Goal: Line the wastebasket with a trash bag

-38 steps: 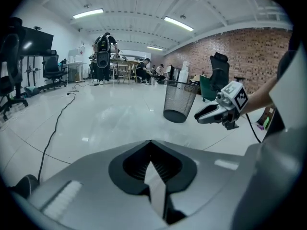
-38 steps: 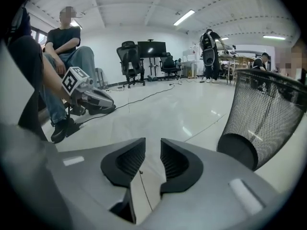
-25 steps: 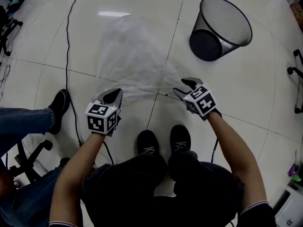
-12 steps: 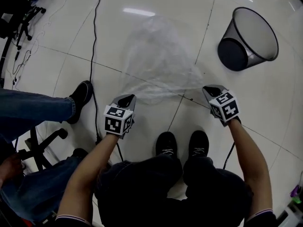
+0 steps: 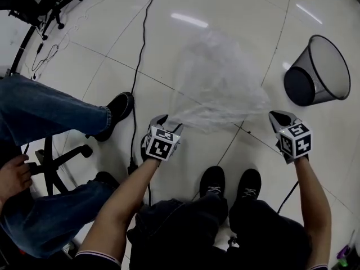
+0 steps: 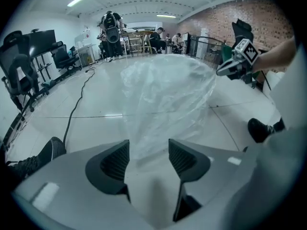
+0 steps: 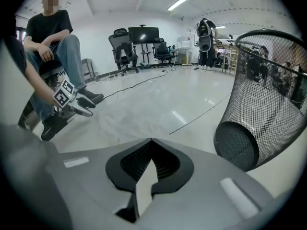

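I'm still opening the clear, thin plastic trash bag [image 5: 219, 83]. The black wire-mesh wastebasket [image 5: 323, 66] sits unlined at far right. My left gripper [image 5: 170, 122] was clamped a second ago and has just spread wide, the film loose between its fingers. My right gripper [image 5: 281, 117], wide then, is now pressed shut at the bag's right corner. Next, I judge, the left should regrip the mouth's other layer.

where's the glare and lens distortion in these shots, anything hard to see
Head view: ceiling-light streaks glare on the glossy floor, tile seams bow, and the clear bag is low in contrast against it. Left gripper view: dark round vignette; the bag reads as haze over bright floor. Right gripper view: same vignette, with the basket stretched at the right edge.
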Tool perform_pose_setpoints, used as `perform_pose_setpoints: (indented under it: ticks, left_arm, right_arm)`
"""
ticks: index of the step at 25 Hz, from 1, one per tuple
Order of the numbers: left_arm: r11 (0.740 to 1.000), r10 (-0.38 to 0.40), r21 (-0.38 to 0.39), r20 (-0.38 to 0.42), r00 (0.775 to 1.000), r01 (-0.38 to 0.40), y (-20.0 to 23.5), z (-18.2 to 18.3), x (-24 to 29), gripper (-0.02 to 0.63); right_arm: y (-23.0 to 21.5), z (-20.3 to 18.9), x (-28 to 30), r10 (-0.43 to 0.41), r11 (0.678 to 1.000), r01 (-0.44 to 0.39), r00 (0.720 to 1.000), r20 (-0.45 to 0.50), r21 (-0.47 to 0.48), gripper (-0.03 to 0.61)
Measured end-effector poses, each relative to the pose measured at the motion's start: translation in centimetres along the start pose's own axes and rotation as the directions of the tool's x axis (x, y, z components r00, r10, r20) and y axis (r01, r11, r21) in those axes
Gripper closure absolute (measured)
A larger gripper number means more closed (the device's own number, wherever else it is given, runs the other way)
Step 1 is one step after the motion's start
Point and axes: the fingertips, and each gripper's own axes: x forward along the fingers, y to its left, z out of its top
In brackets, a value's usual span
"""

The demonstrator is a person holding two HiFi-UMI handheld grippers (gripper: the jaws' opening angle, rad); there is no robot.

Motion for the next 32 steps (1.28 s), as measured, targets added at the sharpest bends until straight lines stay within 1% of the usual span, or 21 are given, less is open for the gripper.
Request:
perform_pose_setpoints:
  ticks: [2,5,8,9,11,12,15,20,23,27,30,32]
  left_arm:
    - [1.000,-0.003,0.004,0.005,1.000,0.003,0.3,0.2,0.7,0.351]
    - [1.000,-0.015,0.007,0.008,1.000,0.015,0.7,0.6,2.0,0.351]
    - [0.999,-0.047,0.006,-0.039,0.998,0.047,0.2,0.0,3.6,0.360]
    - [0.999,-0.053,0.010,-0.050,0.997,0.053,0.1,0.0,3.7,0.382]
    - [0.997,-0.063,0.031,-0.050,0.997,0.065,-0.1,0.5,3.1,0.556]
    - [0.996,-0.074,0.041,-0.044,0.996,0.076,-0.3,0.8,2.8,0.602]
    - [0.993,-0.102,0.065,-0.023,0.995,0.103,-0.9,2.3,1.4,0.603]
    - [0.993,-0.087,0.085,0.089,0.992,0.079,-0.8,6.5,-3.0,0.603]
    - [0.993,-0.076,0.099,0.175,0.982,0.060,-0.7,10.0,-5.4,0.603]
    - [0.991,-0.063,0.128,0.310,0.949,0.024,0.1,15.4,-9.9,0.603]
    - [0.990,-0.063,0.140,0.392,0.918,0.009,-0.7,18.7,-13.4,0.603]
    - [0.988,-0.069,0.153,0.442,0.895,0.001,-1.4,21.2,-15.4,0.603]
  right_arm:
    - [-0.1,0.5,-0.2,-0.003,1.000,0.003,1.000,0.008,0.001,0.576]
    - [-0.2,0.8,-0.6,-0.002,1.000,0.002,1.000,0.008,-0.003,0.575]
    - [-0.6,0.7,-1.1,-0.010,1.000,0.010,1.000,0.002,-0.012,0.575]
    - [-0.7,0.8,-1.3,-0.013,1.000,0.013,1.000,0.006,-0.014,0.575]
    - [-0.9,1.3,-1.5,-0.018,1.000,0.018,1.000,0.015,-0.015,0.576]
    - [-1.0,1.5,-1.7,-0.020,1.000,0.020,1.000,0.019,-0.013,0.576]
    - [-1.1,1.9,-2.2,-0.025,1.000,0.025,0.999,0.030,-0.005,0.576]
    - [-0.3,3.6,-5.4,-0.042,0.999,0.044,0.997,0.069,-0.027,0.576]
    - [-0.8,5.4,-8.3,-0.075,0.996,0.080,0.989,0.126,-0.035,0.575]
    - [-0.8,8.8,-12.4,-0.116,0.990,0.130,0.970,0.213,-0.054,0.577]
    - [-0.8,10.1,-16.2,-0.142,0.984,0.164,0.958,0.250,-0.070,0.577]
    - [-1.4,10.8,-18.8,-0.170,0.978,0.197,0.945,0.280,-0.069,0.576]
